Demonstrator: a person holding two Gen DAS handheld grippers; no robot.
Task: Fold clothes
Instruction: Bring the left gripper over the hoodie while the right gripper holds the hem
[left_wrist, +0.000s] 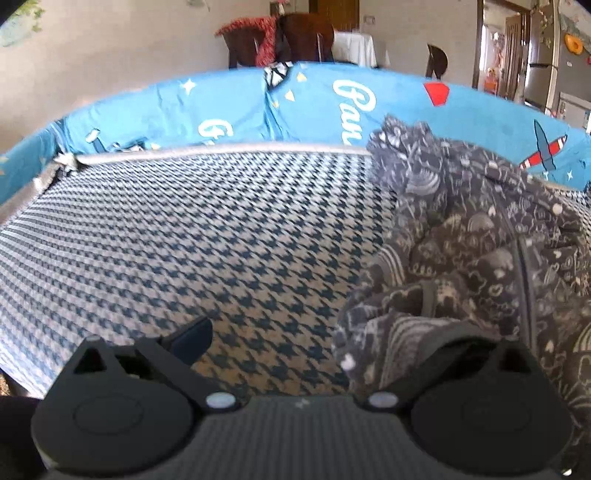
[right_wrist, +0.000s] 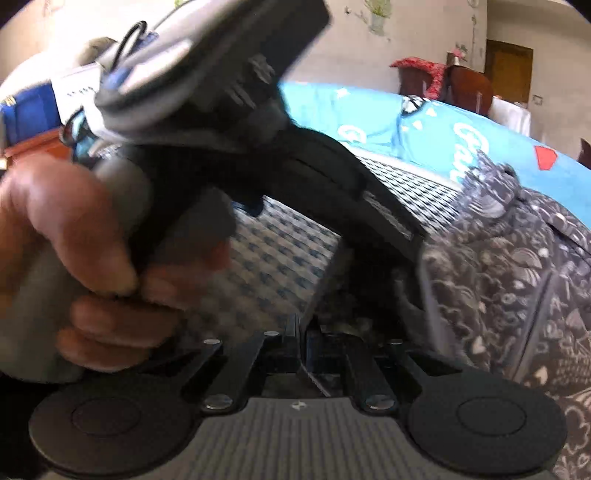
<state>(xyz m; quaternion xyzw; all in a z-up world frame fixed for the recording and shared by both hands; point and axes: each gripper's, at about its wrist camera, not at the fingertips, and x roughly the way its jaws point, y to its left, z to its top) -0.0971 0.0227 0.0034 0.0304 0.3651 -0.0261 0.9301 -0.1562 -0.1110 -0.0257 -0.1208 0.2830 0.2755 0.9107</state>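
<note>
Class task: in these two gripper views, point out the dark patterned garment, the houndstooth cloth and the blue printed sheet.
dark patterned garment (left_wrist: 461, 236), left wrist view, its crumpled middle.
houndstooth cloth (left_wrist: 203, 229), left wrist view, bare flat area.
blue printed sheet (left_wrist: 236, 107), left wrist view, plain blue area.

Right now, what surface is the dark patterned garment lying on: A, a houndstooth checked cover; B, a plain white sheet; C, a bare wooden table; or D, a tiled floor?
A: the garment is bunched on the blue-and-white houndstooth cover, with a bright blue printed cloth behind it.

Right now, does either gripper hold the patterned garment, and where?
Left gripper: open, nothing held; garment drapes onto one side. Right gripper: shut, hold cannot be told.
</note>
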